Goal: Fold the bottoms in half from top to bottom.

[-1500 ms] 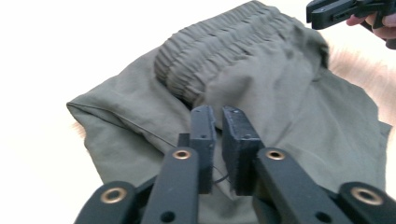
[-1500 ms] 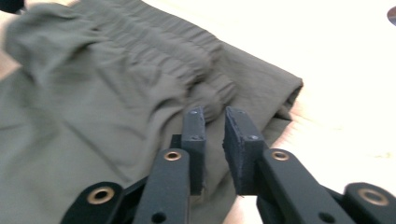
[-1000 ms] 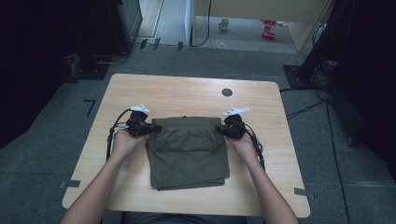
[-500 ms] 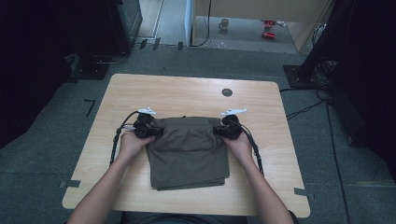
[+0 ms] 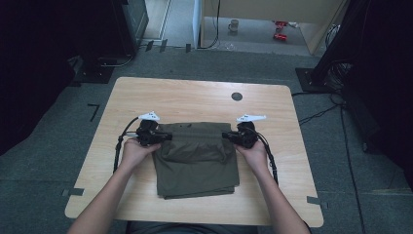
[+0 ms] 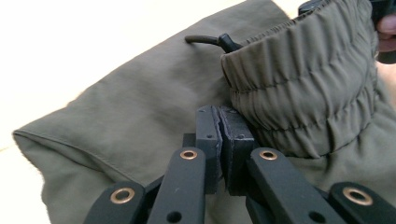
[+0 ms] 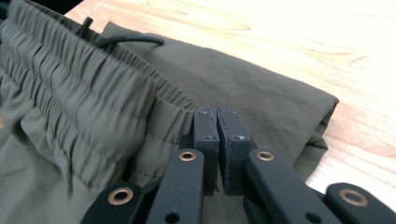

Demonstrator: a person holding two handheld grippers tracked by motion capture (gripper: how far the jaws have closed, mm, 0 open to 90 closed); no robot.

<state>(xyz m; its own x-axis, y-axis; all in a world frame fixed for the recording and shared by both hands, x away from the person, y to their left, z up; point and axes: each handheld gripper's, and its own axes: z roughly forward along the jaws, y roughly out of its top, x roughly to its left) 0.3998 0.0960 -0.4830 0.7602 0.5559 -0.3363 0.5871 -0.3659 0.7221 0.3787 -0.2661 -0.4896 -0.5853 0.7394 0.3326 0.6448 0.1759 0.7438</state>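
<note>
An olive-green garment (image 5: 197,165) with an elastic waistband lies folded on the wooden table (image 5: 195,97). My left gripper (image 5: 163,136) is shut on the left end of the waistband (image 6: 303,84), its pads pressed together on the gathered edge (image 6: 219,112). My right gripper (image 5: 226,136) is shut on the right end of the waistband (image 7: 70,93), its tips also together (image 7: 217,112). The waistband stands slightly raised between the two grippers, above the folded layers. A dark drawcord (image 6: 205,39) lies on the cloth behind it.
A small black round disc (image 5: 236,96) sits in the tabletop at the far side. Bare wood surrounds the garment. Dark equipment stands (image 5: 112,29) and cables (image 5: 316,114) lie on the floor around the table, with a mug (image 5: 234,24) farther back.
Both hands have drawn slightly toward the person with the waistband ends still in the jaws. The folded garment lies in the same place.
</note>
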